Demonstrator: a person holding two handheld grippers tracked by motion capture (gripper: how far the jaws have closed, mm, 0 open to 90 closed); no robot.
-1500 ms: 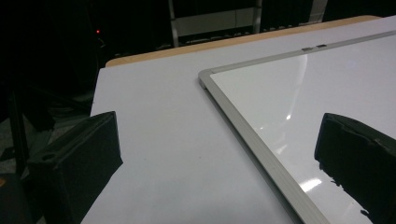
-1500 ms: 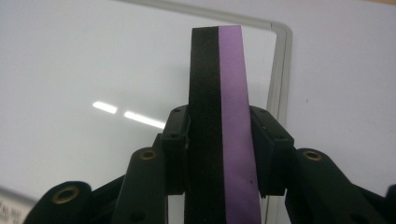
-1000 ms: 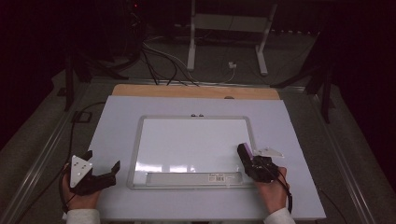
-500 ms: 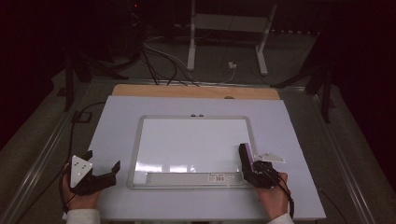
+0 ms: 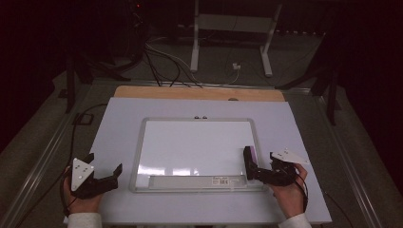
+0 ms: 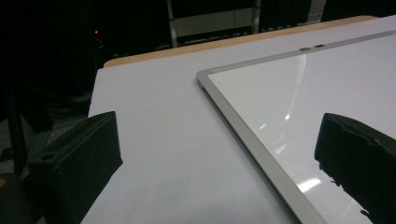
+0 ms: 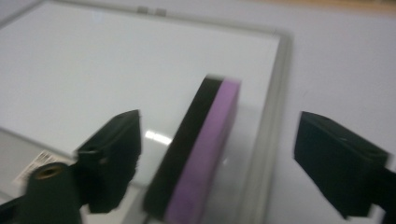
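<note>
At the lower right of the frame, the right hand-held gripper (image 5: pixel 252 167) is standing open around the eraser (image 7: pixel 198 149) on the whiteboard (image 5: pixel 195 142), while the left hand-held gripper (image 5: pixel 105 172) is resting open on the counter (image 5: pixel 119 123).

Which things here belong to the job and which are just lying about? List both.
In the job:
- eraser, purple and black, on the whiteboard's right edge between open jaws
- whiteboard
- right gripper

Lying about:
- left gripper, open, off the board
- cables on the floor
- white stand behind the table
</note>
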